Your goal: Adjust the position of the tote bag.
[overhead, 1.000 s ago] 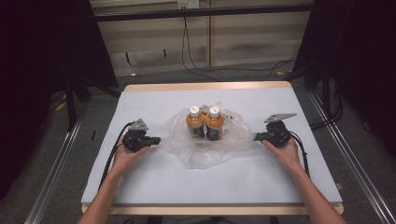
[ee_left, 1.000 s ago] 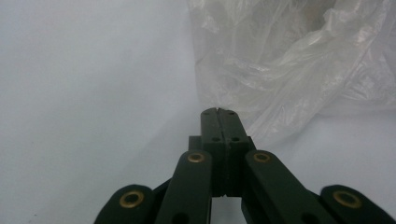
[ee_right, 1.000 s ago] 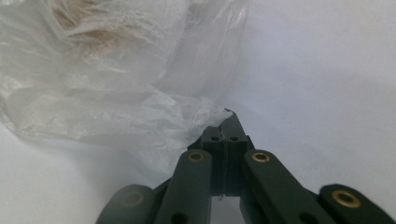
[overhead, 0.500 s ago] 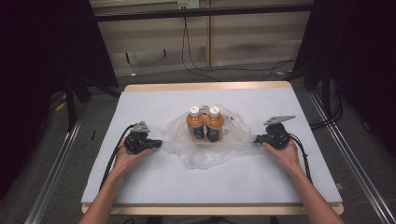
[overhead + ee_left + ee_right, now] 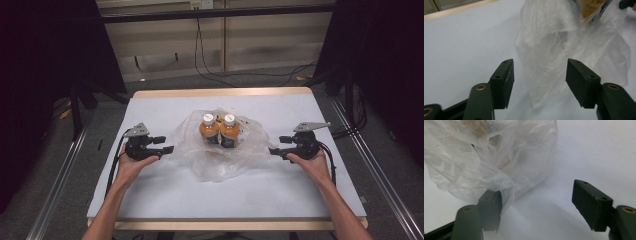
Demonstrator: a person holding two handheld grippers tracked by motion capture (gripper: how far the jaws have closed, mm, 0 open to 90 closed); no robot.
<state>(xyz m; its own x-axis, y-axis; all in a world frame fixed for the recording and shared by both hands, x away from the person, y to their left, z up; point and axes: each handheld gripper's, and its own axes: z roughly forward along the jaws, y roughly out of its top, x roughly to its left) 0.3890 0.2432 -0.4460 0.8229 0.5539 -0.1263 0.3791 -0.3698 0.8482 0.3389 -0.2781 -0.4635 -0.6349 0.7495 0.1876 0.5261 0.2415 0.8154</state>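
Observation:
Two orange bottles [image 5: 209, 129] [image 5: 230, 131] with white caps stand side by side in a crumpled clear plastic bag [image 5: 220, 155] at the middle of the white table [image 5: 150, 200]. My left gripper [image 5: 167, 146] is at the bag's left edge. Its jaws have just been opening and stand open [image 5: 540, 80], with the bag's film [image 5: 564, 50] in the gap, not pinched. My right gripper [image 5: 274, 151] is at the bag's right edge. Its jaws have also just been opening and stand open [image 5: 541, 205]. The bag's film [image 5: 486, 157] drapes against the left pad [image 5: 492, 206] only.
The table has a wooden rim [image 5: 220, 92] along the far side. Metal rails [image 5: 60, 190] [image 5: 380, 175] run along the floor at both sides. Cables [image 5: 215, 70] lie on the floor behind the table. Bare white surface lies in front of the bag.
Both grippers were shut at the bag's edges and now stand open. The left hand has lifted slightly. The bottles and bag stay in place.

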